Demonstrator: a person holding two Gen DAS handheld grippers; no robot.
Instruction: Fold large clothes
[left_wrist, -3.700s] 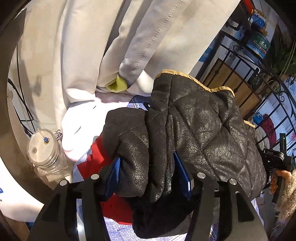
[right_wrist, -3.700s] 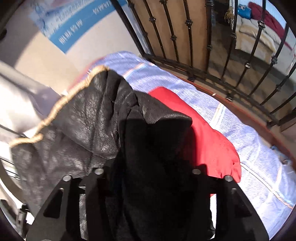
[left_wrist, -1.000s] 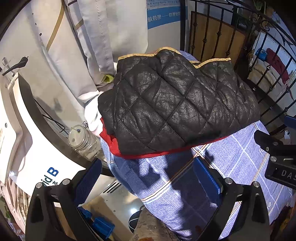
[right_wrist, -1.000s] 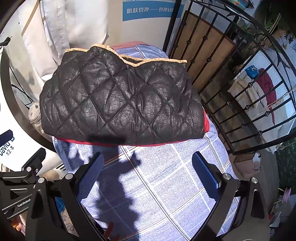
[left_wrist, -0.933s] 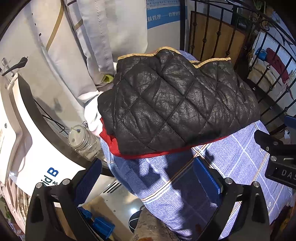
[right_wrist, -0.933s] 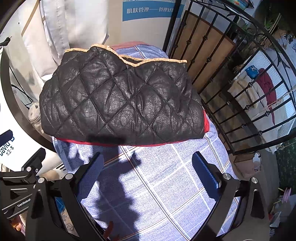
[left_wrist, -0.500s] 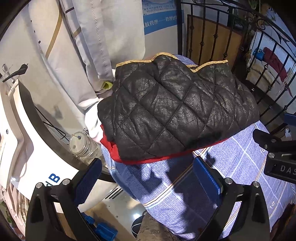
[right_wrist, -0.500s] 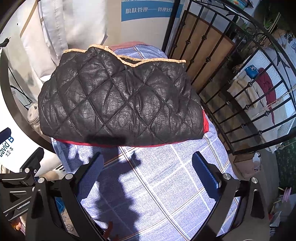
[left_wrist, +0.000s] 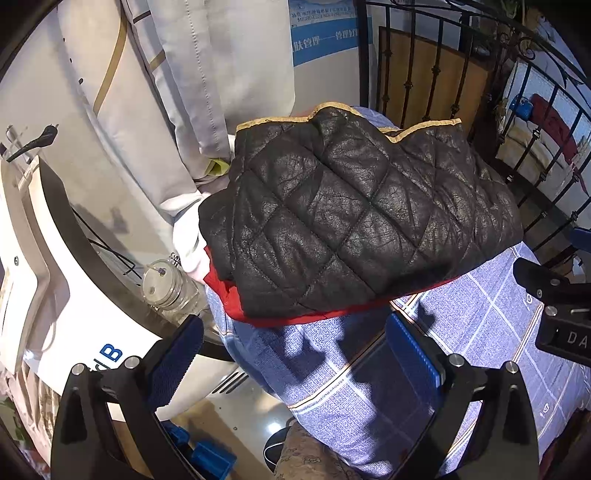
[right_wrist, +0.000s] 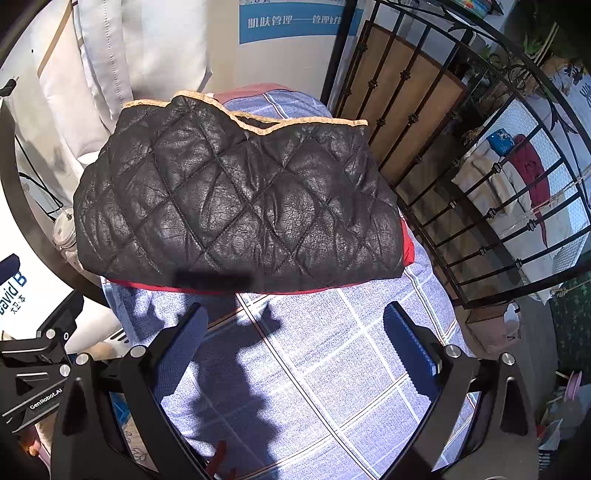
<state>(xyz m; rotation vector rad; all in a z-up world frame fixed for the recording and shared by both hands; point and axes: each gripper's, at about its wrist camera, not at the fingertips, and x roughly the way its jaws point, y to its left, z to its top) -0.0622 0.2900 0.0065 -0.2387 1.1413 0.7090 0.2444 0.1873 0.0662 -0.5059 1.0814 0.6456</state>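
— What is carrying everything?
— A bed covered with a blue checked sheet (right_wrist: 325, 354), its cloth hanging over the left edge.
— And on it?
— A red garment (left_wrist: 236, 299) lies flat toward the far end — a folded black quilted jacket (right_wrist: 236, 199) rests on top of that.

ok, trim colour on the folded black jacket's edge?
Tan, along the far edge of the jacket; clearest in the right wrist view.
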